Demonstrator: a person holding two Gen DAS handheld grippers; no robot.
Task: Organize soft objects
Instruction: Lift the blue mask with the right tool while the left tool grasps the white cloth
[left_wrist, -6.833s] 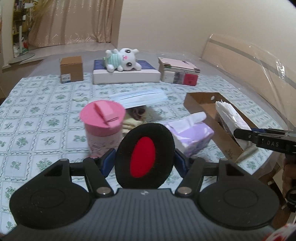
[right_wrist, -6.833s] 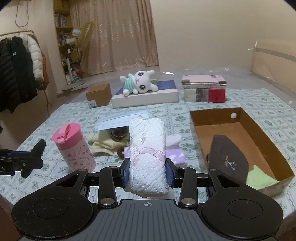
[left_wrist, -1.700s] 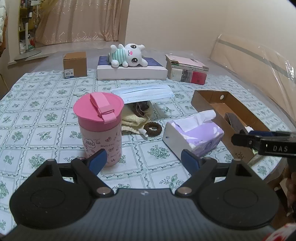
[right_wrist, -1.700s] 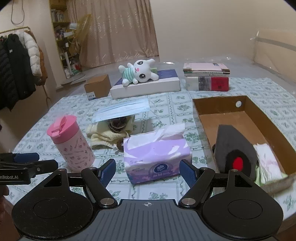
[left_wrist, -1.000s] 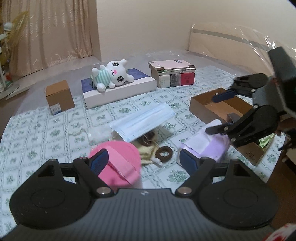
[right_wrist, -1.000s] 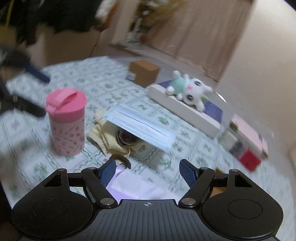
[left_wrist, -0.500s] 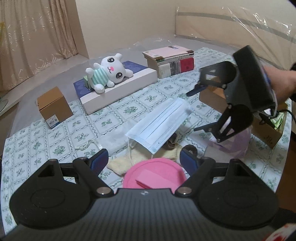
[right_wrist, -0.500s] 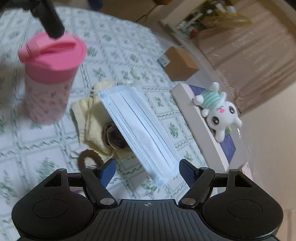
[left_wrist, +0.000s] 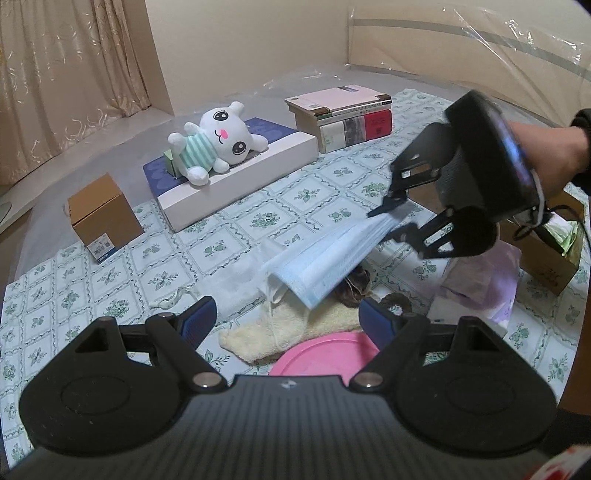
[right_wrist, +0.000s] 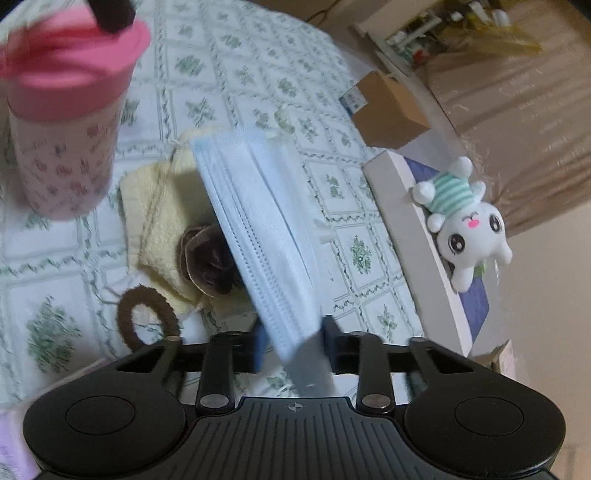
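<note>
Blue-padded right claw (right_wrist: 293, 341) closing on mask (right_wrist: 258, 236)

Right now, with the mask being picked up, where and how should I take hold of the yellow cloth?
Take the yellow cloth by its outer corner beside the pink cup, coming from above, tool across the edge. It lies flat, and a dark scrunchie rests on its other end. The right tool is closing on the mask; the open left tool is free.

The right tongs (right_wrist: 293, 347) are closing on the near end of a blue face mask (right_wrist: 258, 229) above a yellow cloth (right_wrist: 162, 206).
</note>
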